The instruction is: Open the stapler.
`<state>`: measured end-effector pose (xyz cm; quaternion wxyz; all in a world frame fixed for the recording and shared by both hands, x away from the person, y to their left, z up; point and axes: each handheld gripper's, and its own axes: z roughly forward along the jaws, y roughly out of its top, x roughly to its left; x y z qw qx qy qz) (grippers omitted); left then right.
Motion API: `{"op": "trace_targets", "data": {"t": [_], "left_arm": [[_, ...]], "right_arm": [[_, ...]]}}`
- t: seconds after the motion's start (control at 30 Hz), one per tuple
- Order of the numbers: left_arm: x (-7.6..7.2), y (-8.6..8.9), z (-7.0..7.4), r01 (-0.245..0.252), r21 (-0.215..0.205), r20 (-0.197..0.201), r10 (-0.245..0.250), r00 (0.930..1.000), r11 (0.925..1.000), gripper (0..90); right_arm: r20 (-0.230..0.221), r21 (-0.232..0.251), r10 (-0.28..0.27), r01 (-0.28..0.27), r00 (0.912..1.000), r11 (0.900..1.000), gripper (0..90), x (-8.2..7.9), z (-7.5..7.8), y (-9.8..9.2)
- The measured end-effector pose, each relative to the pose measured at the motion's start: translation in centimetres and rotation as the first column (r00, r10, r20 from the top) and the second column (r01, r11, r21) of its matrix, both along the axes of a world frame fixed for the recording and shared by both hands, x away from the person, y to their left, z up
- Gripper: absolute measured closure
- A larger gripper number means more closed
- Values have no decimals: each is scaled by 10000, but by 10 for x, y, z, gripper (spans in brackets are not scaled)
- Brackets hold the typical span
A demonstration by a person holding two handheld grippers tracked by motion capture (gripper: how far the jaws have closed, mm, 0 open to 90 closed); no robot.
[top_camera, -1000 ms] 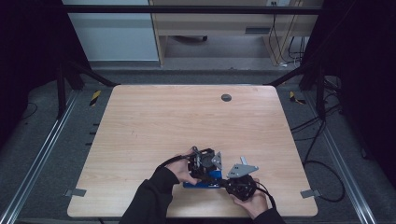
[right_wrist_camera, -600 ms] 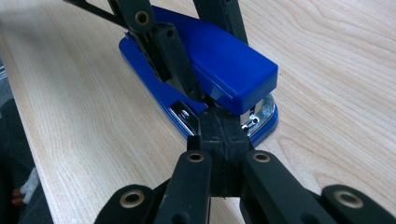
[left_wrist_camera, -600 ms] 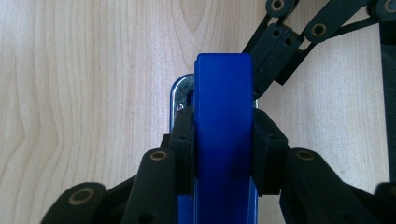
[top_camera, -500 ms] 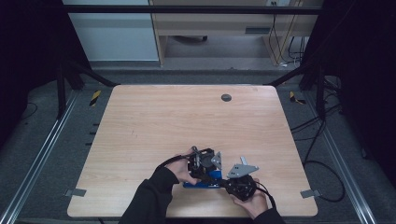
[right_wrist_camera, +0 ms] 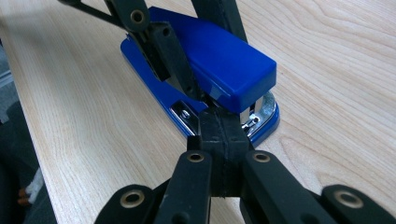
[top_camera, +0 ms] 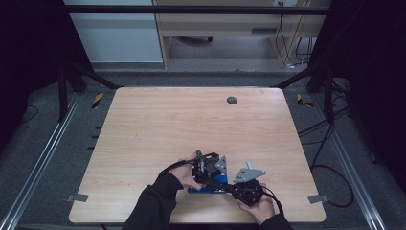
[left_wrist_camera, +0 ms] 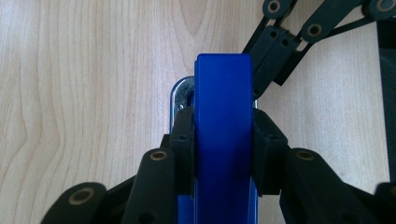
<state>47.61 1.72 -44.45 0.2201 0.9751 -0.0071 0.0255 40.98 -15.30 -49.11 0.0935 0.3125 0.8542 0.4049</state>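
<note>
A blue stapler (top_camera: 207, 189) lies flat near the table's front edge, between the person's two hands. My left gripper (top_camera: 210, 168) comes down on it from above. In the left gripper view my left gripper (left_wrist_camera: 224, 140) is shut on the stapler (left_wrist_camera: 224, 93), one pad (left_wrist_camera: 183, 135) pressed on each side of its blue top. My right gripper (top_camera: 230, 188) reaches in from the right. In the right gripper view my right gripper (right_wrist_camera: 223, 123) is shut with nothing between the pads, and its tips sit at the mouth of the stapler (right_wrist_camera: 219, 60), by the metal base plate.
The wooden table (top_camera: 191, 120) has a round grey grommet (top_camera: 231, 100) near its far edge. Metal rails run along both sides, and cables (top_camera: 330, 143) trail on the floor to the right. A desk stands behind the table.
</note>
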Motion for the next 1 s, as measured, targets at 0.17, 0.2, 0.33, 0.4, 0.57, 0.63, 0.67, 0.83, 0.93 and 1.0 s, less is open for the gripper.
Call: {"op": "trace_targets", "data": {"t": [0.17, 0.2, 0.33, 0.4, 0.57, 0.63, 0.67, 0.83, 0.93, 1.0], "left_arm": [[0, 5, 5, -189, -602, -245, 175, 9995, 9980, 662], [2, 11, 12, -237, -1051, -320, 204, 9993, 9942, 662], [-2, 14, 26, -237, -994, -48, 234, 9997, 9948, 661], [-1, 12, 19, -290, -982, -94, 282, 9996, 9947, 661], [2, 17, 5, -312, -1067, -212, 291, 9994, 9938, 660], [2, 17, 5, -344, -1015, -272, 318, 9991, 9942, 660], [2, 16, 5, -324, -978, -227, 303, 9993, 9947, 660], [3, 14, 3, -289, -910, -207, 271, 9994, 9954, 659], [2, 14, 3, -257, -900, -170, 243, 9996, 9956, 659], [2, 14, 3, -242, -867, -158, 229, 9996, 9959, 658]], "right_arm": [[-3, -33, -18, 18, 10000, 10000, 900, 0, 0, 1], [-48, -43, -36, 36, 10000, 10000, 900, 1, 1, 0], [-51, 41, -192, 193, 9998, 9998, 900, 2, 1, -3], [124, -94, -177, 178, 9998, 9998, 900, 0, 1, -1], [-205, -711, -409, 393, 9990, 9967, 900, 4, -6, -8], [200, -579, -253, 265, 9995, 9980, 900, 2, -2, -3], [406, -418, -114, 131, 9991, 9990, 900, 1, 0, -1], [916, 42, -119, 116, 9957, 9999, 900, -3, 5, 0], [619, 275, -139, 122, 9980, 9995, 900, 0, 3, -2], [591, 337, -126, 106, 9982, 9994, 900, 1, 3, -2]]}}
